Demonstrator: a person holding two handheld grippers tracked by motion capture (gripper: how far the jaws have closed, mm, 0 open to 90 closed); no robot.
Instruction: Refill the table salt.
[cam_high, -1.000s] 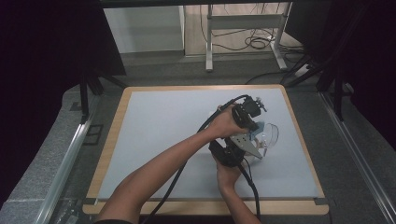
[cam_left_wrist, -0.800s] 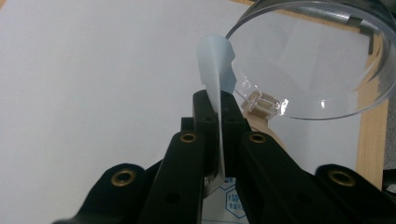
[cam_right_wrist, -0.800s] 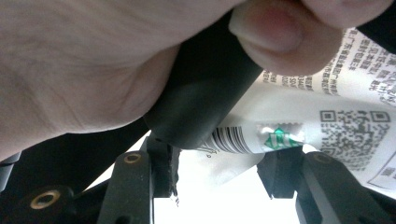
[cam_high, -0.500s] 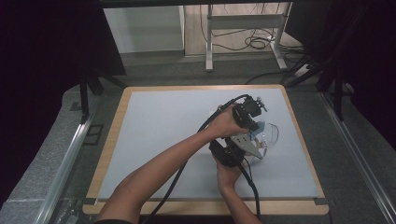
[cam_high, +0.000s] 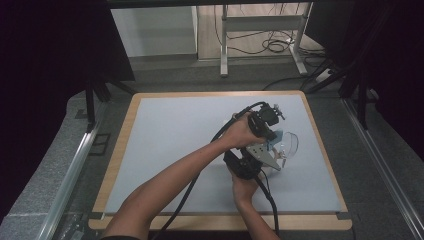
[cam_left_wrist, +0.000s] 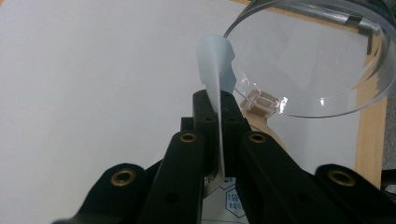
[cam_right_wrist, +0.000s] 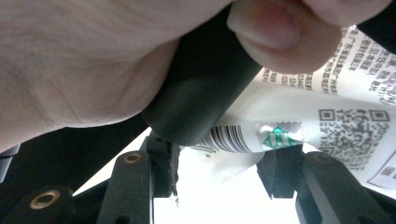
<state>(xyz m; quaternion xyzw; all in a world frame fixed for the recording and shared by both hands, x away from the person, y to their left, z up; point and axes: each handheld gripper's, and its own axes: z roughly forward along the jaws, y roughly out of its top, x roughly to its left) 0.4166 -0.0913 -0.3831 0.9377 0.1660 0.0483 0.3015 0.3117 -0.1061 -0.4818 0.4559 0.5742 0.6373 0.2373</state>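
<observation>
At the near edge of the table, two forearms enter from below and meet right of centre on the pale blue mat. The right hand lies nearest, carrying the right gripper, whose grey three-cornered plate points toward the table's right side. In the right gripper view its two black jaws stand partly apart with a white printed packet between them; the packet's lower edge, bearing a barcode and a green mark, sits against the inner face of each jaw, and the jaws appear clamped on it, though the contact is partly hidden by the other gripper's black handle and the thumb around it. Just beyond, the left hand holds the left gripper directly above the right one. In the left gripper view its jaws are closed together on a thin pale blue strip that rises upright from between the pads, the printed packet showing below them. Farther on, touching neither jaw, a clear round dish lies tilted on the mat, with a small clear knob at its near rim just right of the strip.
</observation>
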